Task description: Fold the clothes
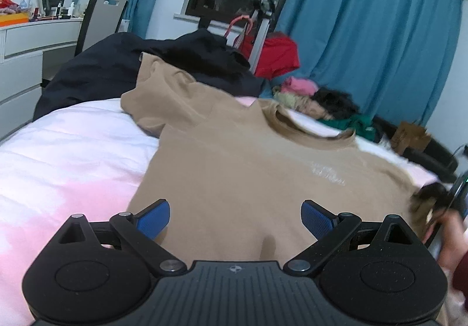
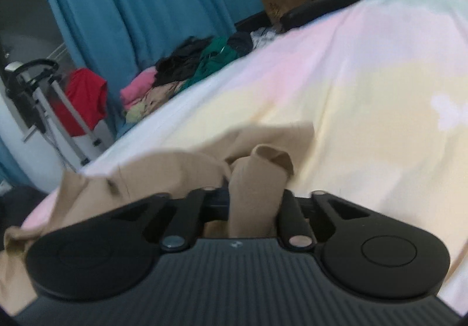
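Note:
A tan T-shirt (image 1: 248, 168) lies spread on the bed, collar toward the far side, with a small white print on its chest. My left gripper (image 1: 235, 217) is open just above the shirt's near hem, blue pads apart, holding nothing. My right gripper (image 2: 254, 194) is shut on a bunched fold of the tan T-shirt (image 2: 257, 177), which sticks up between the jaws and trails off to the left. The right gripper also shows at the right edge of the left wrist view (image 1: 441, 203), at the shirt's right side.
The pastel bedcover (image 1: 67, 156) spreads under the shirt. A dark duvet (image 1: 122, 65) is heaped at the far left. A pile of clothes (image 2: 187, 71) lies along the far edge by the blue curtains (image 1: 365, 33). A white desk (image 1: 26, 45) stands left.

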Tool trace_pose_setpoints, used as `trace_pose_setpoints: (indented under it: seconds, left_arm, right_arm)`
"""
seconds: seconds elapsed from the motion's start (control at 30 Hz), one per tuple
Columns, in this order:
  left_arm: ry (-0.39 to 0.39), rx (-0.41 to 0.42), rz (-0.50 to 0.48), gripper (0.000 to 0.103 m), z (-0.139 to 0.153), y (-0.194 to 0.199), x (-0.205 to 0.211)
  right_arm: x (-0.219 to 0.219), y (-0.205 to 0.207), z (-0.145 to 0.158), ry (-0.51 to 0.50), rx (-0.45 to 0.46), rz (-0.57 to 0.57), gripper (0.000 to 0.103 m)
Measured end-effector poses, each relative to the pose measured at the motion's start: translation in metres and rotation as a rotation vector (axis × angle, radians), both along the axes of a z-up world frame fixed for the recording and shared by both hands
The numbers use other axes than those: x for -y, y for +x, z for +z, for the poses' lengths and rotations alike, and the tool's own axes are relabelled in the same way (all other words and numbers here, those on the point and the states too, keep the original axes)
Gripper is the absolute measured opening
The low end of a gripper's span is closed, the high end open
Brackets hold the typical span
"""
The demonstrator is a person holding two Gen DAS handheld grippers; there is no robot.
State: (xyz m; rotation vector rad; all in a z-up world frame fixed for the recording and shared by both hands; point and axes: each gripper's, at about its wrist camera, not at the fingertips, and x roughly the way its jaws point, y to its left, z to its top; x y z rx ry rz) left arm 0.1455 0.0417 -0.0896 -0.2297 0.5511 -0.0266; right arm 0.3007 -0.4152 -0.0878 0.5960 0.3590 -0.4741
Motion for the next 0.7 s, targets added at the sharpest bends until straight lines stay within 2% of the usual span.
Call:
trace_pose_setpoints:
  seconds: [0.07, 0.2, 0.27, 0.43, 0.57, 0.7]
  left_arm:
    - [0.022, -0.02, 0.004, 0.098, 0.001, 0.0, -0.001]
    - [0.001, -0.032, 0.01, 0.098, 0.005, -0.001, -0.01]
    - [0.003, -0.039, 0.016, 0.098, 0.007, -0.001, -0.016]
    - [-0.001, -0.067, 0.072, 0.098, 0.005, -0.003, -0.04]
    - [-0.049, -0.095, 0.104, 0.098, 0.004, -0.001, -0.062]
    - [-0.051, -0.102, 0.113, 0.098, 0.002, 0.003, -0.069]
  right_arm:
    - [-0.005, -0.004, 0.024, -0.023, 0.011, -0.008, 0.008]
    - [-0.046, -0.01, 0.077, -0.22, -0.003, 0.031, 0.008]
    - [-0.075, -0.01, 0.101, -0.294, -0.001, 0.056, 0.008]
    - [-0.159, -0.007, 0.134, -0.446, 0.007, 0.187, 0.008]
    - [-0.232, 0.012, 0.123, -0.535, -0.031, 0.335, 0.008]
    - [-0.288, 0.037, 0.086, -0.586, -0.122, 0.432, 0.008]
